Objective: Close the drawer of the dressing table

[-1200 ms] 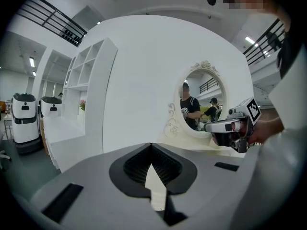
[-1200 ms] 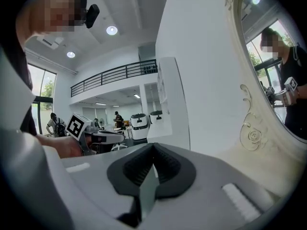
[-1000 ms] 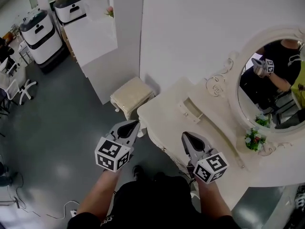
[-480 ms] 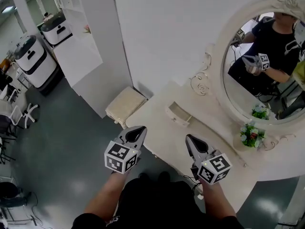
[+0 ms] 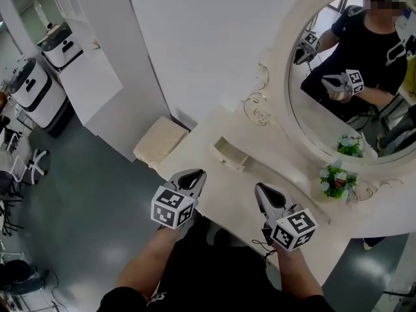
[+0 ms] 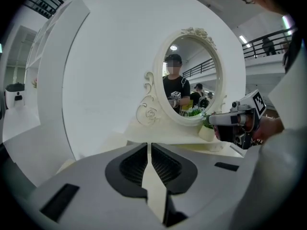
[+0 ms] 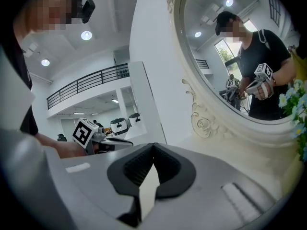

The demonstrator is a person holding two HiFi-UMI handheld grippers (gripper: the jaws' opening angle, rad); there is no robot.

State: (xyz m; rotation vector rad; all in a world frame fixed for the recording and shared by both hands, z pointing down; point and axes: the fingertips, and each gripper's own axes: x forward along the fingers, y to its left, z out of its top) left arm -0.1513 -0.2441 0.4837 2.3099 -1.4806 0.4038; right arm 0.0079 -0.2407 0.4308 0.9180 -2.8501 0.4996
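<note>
The cream dressing table stands against a white wall, under an oval mirror. A small drawer juts out, open, on the tabletop at the far left, below the mirror's scrollwork. My left gripper hovers over the table's near left edge, short of the drawer, jaws shut with nothing in them. My right gripper is over the tabletop to the drawer's right, jaws also shut and empty. Each gripper shows in the other's view: the right gripper and the left gripper.
A potted flower sits on the table at the mirror's foot. A cushioned stool stands on the grey floor left of the table. White machines and an office chair are further left.
Both grippers have moved forward over the table's near edge, closer to the drawer. The table and mirror now fill more of the head view. The jaws stayed shut.
</note>
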